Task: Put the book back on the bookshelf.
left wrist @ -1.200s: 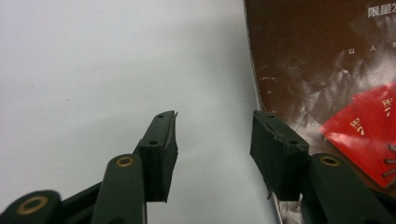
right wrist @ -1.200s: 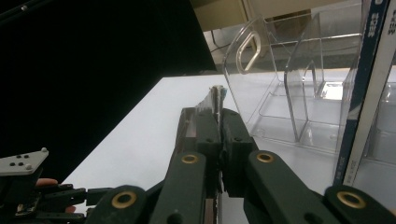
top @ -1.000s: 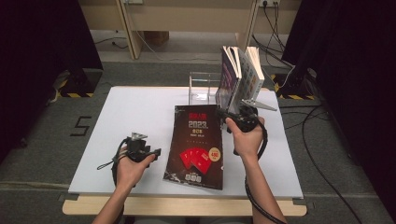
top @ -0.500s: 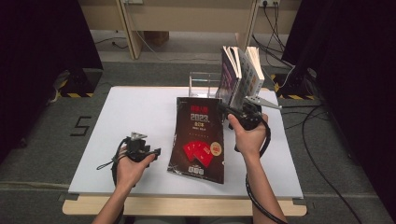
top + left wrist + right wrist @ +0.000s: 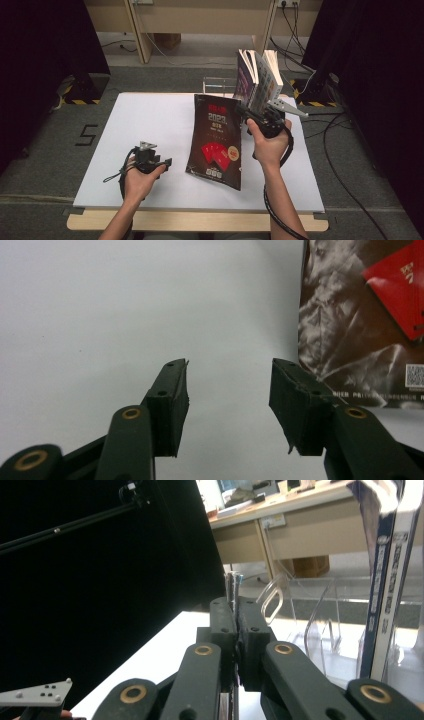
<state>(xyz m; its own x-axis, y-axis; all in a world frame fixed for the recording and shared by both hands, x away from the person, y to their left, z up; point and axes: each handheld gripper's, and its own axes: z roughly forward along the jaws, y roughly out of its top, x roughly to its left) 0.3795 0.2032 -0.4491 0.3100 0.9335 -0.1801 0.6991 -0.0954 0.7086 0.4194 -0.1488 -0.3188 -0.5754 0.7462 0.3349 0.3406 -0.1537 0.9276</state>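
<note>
Tilting up from the white table (image 5: 150,120), a thin dark book (image 5: 216,142) is seen near the table's middle, slightly toward the right edge. Its cover is black-brown and glossy, with red lettering and white numerals near the top, a cluster of red card-like shapes at mid-cover, a small round orange-red badge beside them, and white print with a code square along the bottom. The lower edge rests on the table toward the near edge; the upper edge is raised toward the far edge.

The book's upper right corner is pinched by the right gripper (image 5: 246,114), held in the right hand (image 5: 269,145). In the right gripper view the jaws are pressed together on the thin edge of the book (image 5: 233,587), which stands up between the pads.

Just behind this gripper, at the far edge of the table, a clear rack (image 5: 220,85) is noted, with upright books (image 5: 257,80) leaning in its right part.

The left gripper (image 5: 167,162), held in the left hand (image 5: 137,181), is set near the near left corner, pointing toward the book's lower left edge, near it but apart. In the left gripper view its jaws stand spread, with bare table between the pads (image 5: 172,405) and the book's bottom corner (image 5: 360,325) beyond the right-hand jaw.
</note>
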